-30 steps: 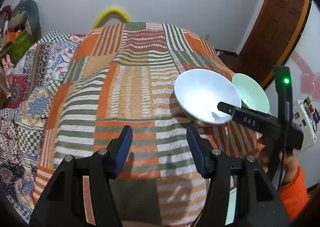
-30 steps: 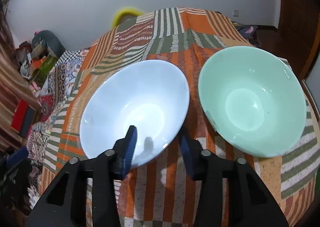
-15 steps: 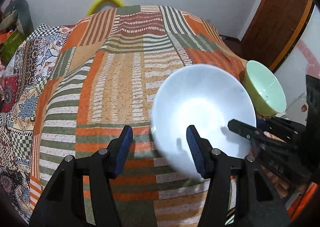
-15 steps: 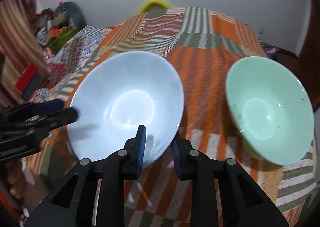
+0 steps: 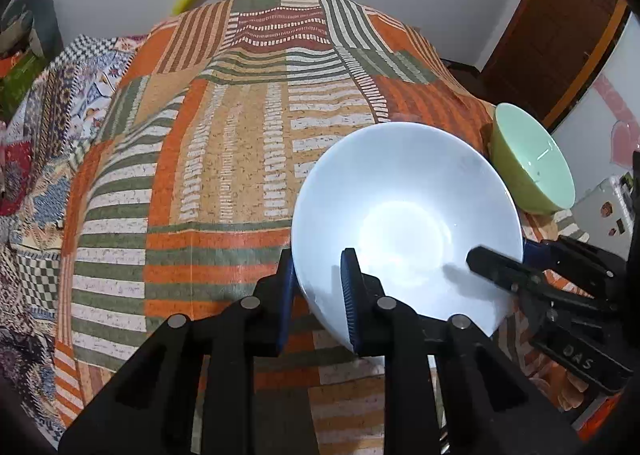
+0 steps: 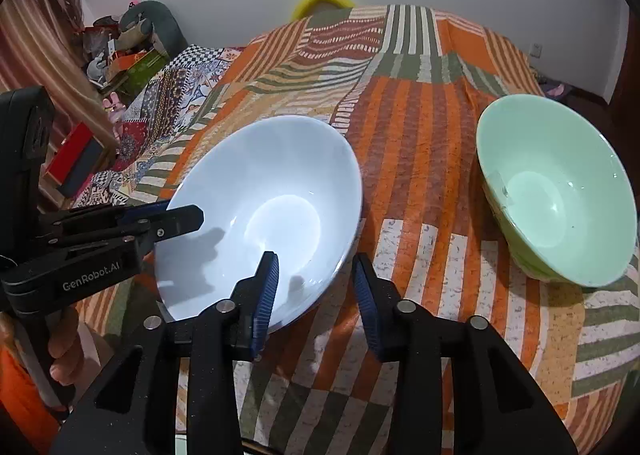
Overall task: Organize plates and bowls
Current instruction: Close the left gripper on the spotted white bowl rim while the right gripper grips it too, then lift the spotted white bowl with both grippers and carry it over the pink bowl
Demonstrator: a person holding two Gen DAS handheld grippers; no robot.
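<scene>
**White bowl gripped at its left rim**

The white bowl is clamped at its near-left rim by the left gripper, tilted above the patchwork bedspread. Its near edge is straddled by the right gripper, whose jaws are parted without pinching. The green bowl is seen resting on the bedspread well to the right.

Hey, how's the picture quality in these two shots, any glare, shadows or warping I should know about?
Left wrist view: a bright glare spot fills the white bowl's bottom, and the bedspread bulges from fisheye warping. Right wrist view: finger shadows fall inside the white bowl, softer glare marks the green bowl, and the corners go dark.
</scene>
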